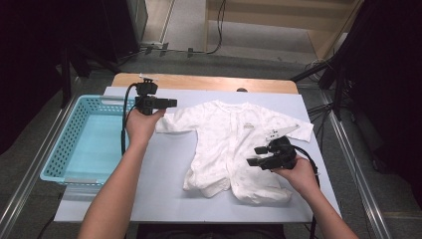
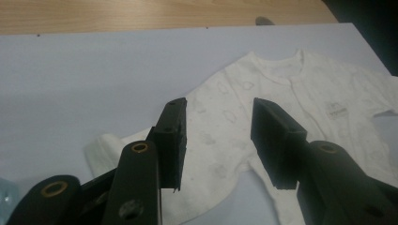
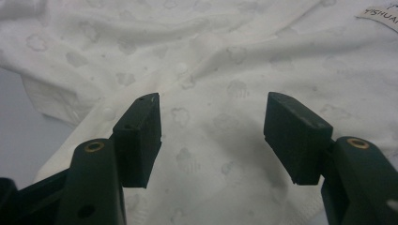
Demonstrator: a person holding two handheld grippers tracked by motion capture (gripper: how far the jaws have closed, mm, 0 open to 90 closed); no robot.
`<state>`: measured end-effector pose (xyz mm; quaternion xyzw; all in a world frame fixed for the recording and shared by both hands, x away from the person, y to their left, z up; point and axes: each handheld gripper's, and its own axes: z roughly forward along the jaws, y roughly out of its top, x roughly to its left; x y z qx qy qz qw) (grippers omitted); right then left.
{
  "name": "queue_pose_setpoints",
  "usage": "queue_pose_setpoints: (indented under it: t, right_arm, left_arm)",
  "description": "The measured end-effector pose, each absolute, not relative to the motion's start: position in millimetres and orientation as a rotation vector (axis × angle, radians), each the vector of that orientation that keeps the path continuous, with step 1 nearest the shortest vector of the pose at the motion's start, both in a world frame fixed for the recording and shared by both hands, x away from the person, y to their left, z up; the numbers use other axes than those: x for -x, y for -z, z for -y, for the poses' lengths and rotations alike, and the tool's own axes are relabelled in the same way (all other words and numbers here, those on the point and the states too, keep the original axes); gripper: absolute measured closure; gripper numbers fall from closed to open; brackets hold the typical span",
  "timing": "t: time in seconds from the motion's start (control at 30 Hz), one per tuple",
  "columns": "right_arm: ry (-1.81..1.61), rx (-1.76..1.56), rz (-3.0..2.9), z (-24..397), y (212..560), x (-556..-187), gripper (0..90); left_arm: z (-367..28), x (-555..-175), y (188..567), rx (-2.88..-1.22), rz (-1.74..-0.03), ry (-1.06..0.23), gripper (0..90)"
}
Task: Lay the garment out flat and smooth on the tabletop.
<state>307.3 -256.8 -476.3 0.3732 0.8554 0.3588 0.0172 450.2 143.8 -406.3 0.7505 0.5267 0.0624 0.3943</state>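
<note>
A white baby romper (image 1: pixel 234 144) printed with faint cloud shapes is laid flat, front up, on the pale blue sheet (image 1: pixel 164 184) that covers the tabletop (image 1: pixel 209 82), its neckline turned away from the person and its legs bunched toward the near edge. The left claw (image 1: pixel 171 103) is held over the sheet at the tip of the garment's left-hand sleeve, pointing across toward the romper; in the left gripper view (image 2: pixel 218 140) its jaws are seen parted, with nothing pinched between them and the sleeve lying beyond. The right claw (image 1: pixel 256 155) is held low over the lower right part of the romper, pointing inward; in the right gripper view (image 3: pixel 211 136) its jaws are seen released as well, with the printed cloth visible under the gap and untouched by the pads. A light blue plastic basket (image 1: pixel 59 149) is set at the left edge of the tabletop, just beside the left hand (image 1: pixel 142 124).
</note>
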Motion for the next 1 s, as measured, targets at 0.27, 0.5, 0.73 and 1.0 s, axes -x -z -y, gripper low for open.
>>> queue_pose_setpoints:
  t: [0.27,0.5,0.73,1.0]
  right_arm:
    - [-1.116,-1.174,-2.651,259.1,476.4,-306.7,35.1]
    - [-1.119,-1.173,-2.645,259.5,475.8,-305.9,35.1]
    - [-1.123,-1.172,-2.646,258.1,473.7,-303.8,35.1]
    - [-1.126,-1.176,-2.640,257.1,470.2,-299.8,35.0]
  left_arm:
    - [-132.2,-443.4,403.5,-1.915,-1.251,-0.114,46.8]
    - [-120.2,-434.8,401.5,-1.943,-1.184,-0.094,42.6]
    - [-107.9,-423.2,401.6,-1.976,-1.116,-0.083,40.4]
    - [-101.5,-408.7,405.7,-1.984,-1.058,-0.037,39.4]
